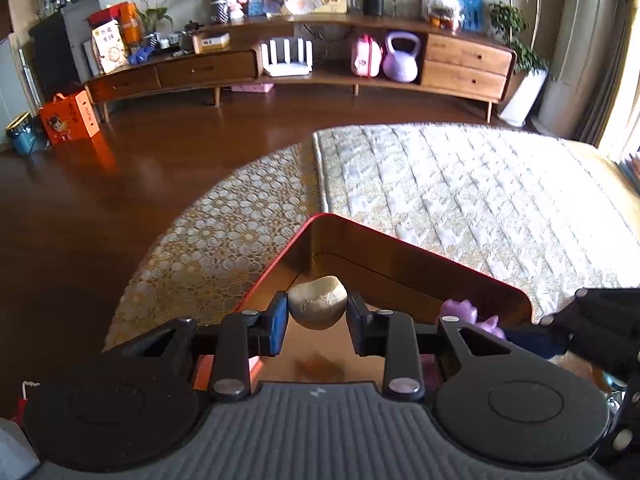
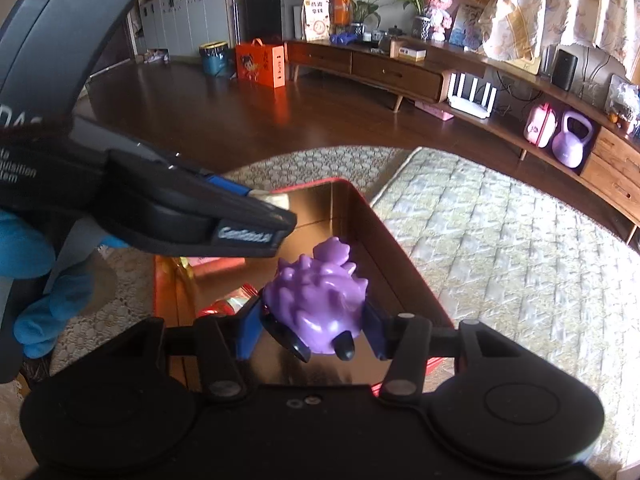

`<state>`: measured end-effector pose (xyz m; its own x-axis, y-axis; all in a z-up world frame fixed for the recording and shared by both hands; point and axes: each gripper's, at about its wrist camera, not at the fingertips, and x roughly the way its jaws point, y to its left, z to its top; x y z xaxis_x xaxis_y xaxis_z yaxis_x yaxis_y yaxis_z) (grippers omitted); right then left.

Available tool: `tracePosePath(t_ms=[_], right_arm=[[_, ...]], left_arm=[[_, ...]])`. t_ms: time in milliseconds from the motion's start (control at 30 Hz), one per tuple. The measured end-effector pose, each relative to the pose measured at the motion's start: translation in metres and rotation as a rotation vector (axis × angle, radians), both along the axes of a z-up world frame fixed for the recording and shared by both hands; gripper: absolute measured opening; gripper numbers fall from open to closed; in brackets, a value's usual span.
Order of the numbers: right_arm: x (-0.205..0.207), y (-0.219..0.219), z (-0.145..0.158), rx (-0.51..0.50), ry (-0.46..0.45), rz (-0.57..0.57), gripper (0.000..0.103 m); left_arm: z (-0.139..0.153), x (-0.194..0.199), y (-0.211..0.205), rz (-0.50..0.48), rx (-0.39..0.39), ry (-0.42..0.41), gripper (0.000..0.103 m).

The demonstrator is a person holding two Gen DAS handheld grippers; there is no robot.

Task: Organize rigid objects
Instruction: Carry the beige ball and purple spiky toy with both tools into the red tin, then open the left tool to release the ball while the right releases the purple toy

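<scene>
My left gripper [image 1: 317, 312] is shut on a pale beige stone [image 1: 318, 302] and holds it over the red tin box [image 1: 420, 254] with a shiny gold inside. My right gripper [image 2: 314, 326] is shut on a purple spiky toy [image 2: 316, 296] and holds it over the same box [image 2: 384, 224]. In the right wrist view the left gripper [image 2: 260, 220] comes in from the left with the stone's tip [image 2: 276, 199] showing. The purple toy also shows in the left wrist view [image 1: 466, 314] at the right.
The box lies on a round table with a gold lace cloth [image 1: 224, 240] and a quilted mat [image 1: 480, 200]. Red packets [image 2: 228, 304] lie in the box. A long wooden cabinet [image 1: 300, 64] stands across the wood floor.
</scene>
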<state>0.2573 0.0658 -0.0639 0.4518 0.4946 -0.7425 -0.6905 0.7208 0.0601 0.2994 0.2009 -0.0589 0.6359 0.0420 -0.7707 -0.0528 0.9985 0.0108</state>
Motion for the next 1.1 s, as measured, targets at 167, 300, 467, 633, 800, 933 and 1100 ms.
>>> tracePosePath(t_ms=[167,300,467,633,800,933,1100], right_arm=[[0.004,0.007,-0.015,-0.004,0.032,-0.002,0.051],[0.002,0.011,-0.021,-0.025,0.035,0.007,0.051],[0.004,0.014,-0.025,-0.036,0.051,0.002,0.051],[0.005,0.019,-0.029,-0.056,0.047,-0.004,0.052],[0.002,0.016,-0.027,-0.046,0.060,-0.019,0.052],[-0.001,0.012,-0.024,-0.044,0.051,-0.035,0.057],[-0.008,0.005,-0.015,-0.036,0.029,-0.043,0.062]], left_arm=[[-0.017,0.015,-0.001,0.000,0.009,0.046,0.031],[-0.028,0.020,0.000,-0.002,0.017,0.065,0.031],[-0.038,0.024,0.003,0.008,0.009,0.092,0.031],[-0.046,0.025,0.006,0.015,0.000,0.112,0.031],[-0.046,0.024,0.008,0.018,-0.012,0.113,0.031],[-0.041,0.021,0.008,0.022,-0.012,0.106,0.031],[-0.029,0.012,0.008,0.026,-0.031,0.099,0.031]])
